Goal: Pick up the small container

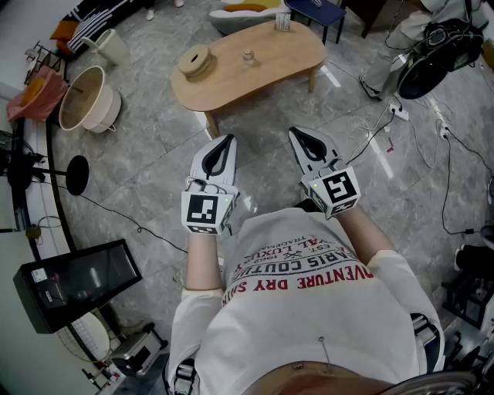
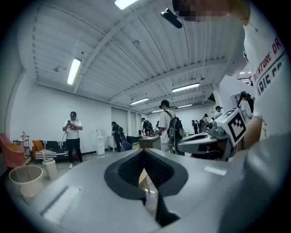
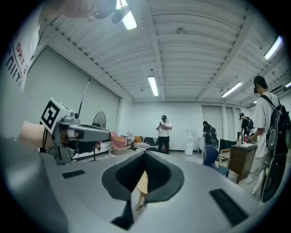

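Holding both tongs pressed together, empty: left gripper (image 1: 225, 143), right gripper (image 1: 302, 137). Container (image 1: 248, 56) sits on table (image 1: 287, 55), well apart.

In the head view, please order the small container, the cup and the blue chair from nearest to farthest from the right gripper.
1. small container, middle of the wooden table, ahead-left of the right gripper.
2. cup, at the table's far edge.
3. blue chair, beyond the table.
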Available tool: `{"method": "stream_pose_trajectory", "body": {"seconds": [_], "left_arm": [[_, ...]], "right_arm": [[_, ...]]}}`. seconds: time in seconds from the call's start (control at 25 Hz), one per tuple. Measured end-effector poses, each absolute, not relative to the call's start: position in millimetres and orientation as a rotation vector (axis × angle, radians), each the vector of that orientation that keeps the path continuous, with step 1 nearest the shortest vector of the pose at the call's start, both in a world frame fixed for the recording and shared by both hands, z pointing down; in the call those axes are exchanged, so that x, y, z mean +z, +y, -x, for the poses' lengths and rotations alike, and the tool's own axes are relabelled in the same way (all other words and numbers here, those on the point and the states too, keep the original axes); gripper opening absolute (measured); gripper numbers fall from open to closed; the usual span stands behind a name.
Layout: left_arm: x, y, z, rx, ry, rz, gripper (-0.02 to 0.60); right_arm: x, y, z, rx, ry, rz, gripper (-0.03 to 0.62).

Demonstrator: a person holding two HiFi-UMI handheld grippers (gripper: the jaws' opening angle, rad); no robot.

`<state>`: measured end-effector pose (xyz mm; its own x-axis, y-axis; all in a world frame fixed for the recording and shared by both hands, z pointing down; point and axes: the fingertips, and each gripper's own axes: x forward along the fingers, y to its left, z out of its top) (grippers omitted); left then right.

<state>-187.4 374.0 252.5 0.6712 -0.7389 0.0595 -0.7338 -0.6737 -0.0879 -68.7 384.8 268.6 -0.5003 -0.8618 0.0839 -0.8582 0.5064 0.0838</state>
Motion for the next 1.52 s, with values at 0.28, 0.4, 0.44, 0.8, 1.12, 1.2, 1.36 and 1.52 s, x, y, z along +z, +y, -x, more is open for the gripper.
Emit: {"method": "stream_pose_trajectory", "body": {"seconds": [0.28,0.4,0.44,0.8,1.12,1.2,1.36,1.52], "left_arm": [[258.7,377.6,184.8,-0.170,1.230,2.820,0.012],[260.5,378.3,186.2,-0.171,1.229,2.825,0.012],[261.0,378.3,186.8,-0.171,1.228,2.828,0.012],[268.2,369.5,197.0,-0.042,1.282,2.877,0.325],[283.4,338.8,175.3,-0.138,1.346,2.824,0.356],[289.3,323.0,169.4,-0.159,1.377,2.818,0.356],[299.2,279.1,152.2,-0.186,1.452,2.787,0.356],[312.2,230.1,127.8,-0.226,1.571,2.753,0.356]], "right_arm": [[270.9,388.2,67.3,-0.036,-2.629,-1.522,0.006],[272.2,390.0,69.8,-0.031,-2.631,-1.522,0.006],[272.1,390.2,70.8,-0.029,-2.632,-1.522,0.006],[283.1,386.0,73.1,-0.008,-2.591,-1.533,0.008],[297.3,352.5,52.1,0.018,-2.601,-1.469,0.008],[301.2,335.2,44.1,0.019,-2.616,-1.451,0.008],[313.1,288.4,25.2,0.016,-2.652,-1.372,0.008],[322.1,229.6,-1.3,0.037,-2.696,-1.247,0.008]]}}
